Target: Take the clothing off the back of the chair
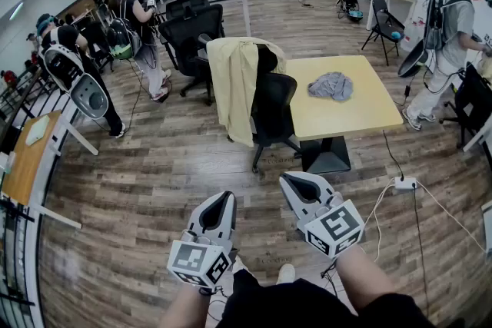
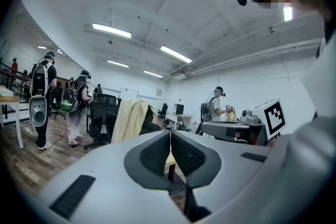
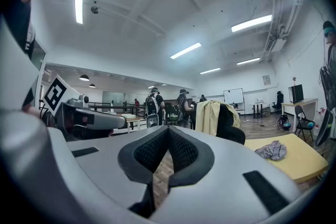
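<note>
A pale yellow garment (image 1: 234, 84) hangs over the back of a black office chair (image 1: 273, 107) that stands at a yellow table (image 1: 361, 115). The same garment (image 2: 131, 118) shows ahead in the left gripper view, and in the right gripper view the garment (image 3: 208, 115) is right of centre. My left gripper (image 1: 224, 200) and right gripper (image 1: 290, 180) are held low near my body, well short of the chair. Both have their jaws together with nothing between them.
A crumpled grey cloth (image 1: 331, 85) lies on the yellow table. Other black chairs (image 1: 188, 31) stand behind. Several people with backpacks (image 1: 73, 69) stand at the left, another person (image 1: 450, 42) at the right. A power strip (image 1: 405, 183) and cables lie on the wooden floor.
</note>
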`<state>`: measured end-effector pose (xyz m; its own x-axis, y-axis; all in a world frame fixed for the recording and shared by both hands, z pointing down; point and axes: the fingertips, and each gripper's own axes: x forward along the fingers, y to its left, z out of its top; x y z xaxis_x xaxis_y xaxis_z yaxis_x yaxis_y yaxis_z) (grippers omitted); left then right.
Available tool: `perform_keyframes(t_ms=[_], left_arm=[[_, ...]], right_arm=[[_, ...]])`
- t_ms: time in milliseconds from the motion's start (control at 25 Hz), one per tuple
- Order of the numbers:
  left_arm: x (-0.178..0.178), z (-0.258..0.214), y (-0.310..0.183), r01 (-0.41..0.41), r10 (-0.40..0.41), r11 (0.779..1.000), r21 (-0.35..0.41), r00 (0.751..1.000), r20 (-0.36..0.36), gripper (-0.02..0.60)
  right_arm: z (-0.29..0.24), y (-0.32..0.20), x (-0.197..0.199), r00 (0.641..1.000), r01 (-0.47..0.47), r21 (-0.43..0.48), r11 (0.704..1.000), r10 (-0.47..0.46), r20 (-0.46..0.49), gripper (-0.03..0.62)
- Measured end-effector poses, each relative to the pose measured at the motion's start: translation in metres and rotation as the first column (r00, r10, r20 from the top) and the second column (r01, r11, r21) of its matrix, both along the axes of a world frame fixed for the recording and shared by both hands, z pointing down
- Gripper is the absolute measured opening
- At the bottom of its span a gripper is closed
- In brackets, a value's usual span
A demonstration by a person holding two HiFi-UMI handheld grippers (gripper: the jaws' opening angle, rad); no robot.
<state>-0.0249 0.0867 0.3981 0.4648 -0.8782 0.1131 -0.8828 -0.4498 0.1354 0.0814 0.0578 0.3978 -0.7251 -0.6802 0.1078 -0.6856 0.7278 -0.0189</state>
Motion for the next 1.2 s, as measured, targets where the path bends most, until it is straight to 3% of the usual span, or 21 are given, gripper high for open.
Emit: perform_keyframes(t_ms=[720, 1200], left_arm=[[-0.019, 0.002, -0.014, 0.015, -0.015, 1.0, -0.018, 1.0, -0.015, 0.02], [-0.077, -0.003, -0.044, 0.011, -0.011, 1.0, -0.01, 1.0, -0.018, 0.02]], right_arm=[[0.003, -0.016, -0.02, 1.0, 0.027, -0.015, 1.0, -0.027, 0.005, 0.012], [-0.008, -0.049, -0.072, 1.0, 0.014, -0.008, 1.0, -0.014, 0.009, 0.012]])
